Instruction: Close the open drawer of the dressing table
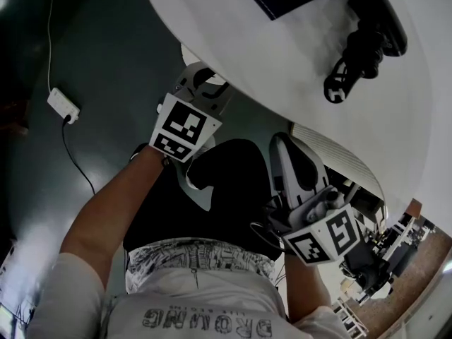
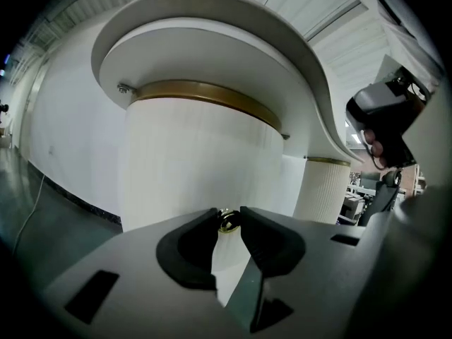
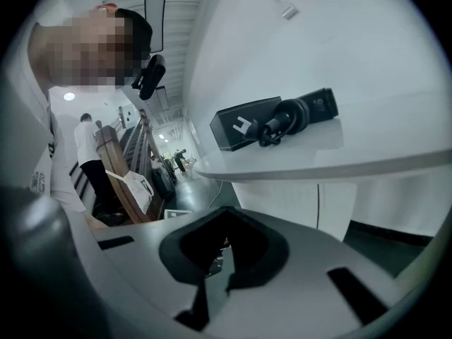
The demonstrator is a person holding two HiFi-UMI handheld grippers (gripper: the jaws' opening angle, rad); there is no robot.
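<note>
The white dressing table top (image 1: 296, 55) curves across the upper right of the head view. In the left gripper view a ribbed white rounded front (image 2: 198, 161) with a brass band hangs under that top. A small brass knob (image 2: 227, 219) on it sits between the tips of my left gripper (image 2: 228, 224), which is shut on it. From above, the left gripper (image 1: 205, 83) reaches under the table's edge. My right gripper (image 1: 289, 150) hangs lower and nearer my body, shut and holding nothing; in its own view the right gripper (image 3: 222, 256) points at the table edge (image 3: 318, 161).
A black device (image 1: 364, 37) lies on the table top, also seen as the black device (image 3: 282, 119) in the right gripper view. A white power strip (image 1: 62, 104) with a cable lies on the dark floor at left. A second ribbed pedestal (image 2: 321, 189) stands further right. A person (image 3: 88, 154) stands in the background.
</note>
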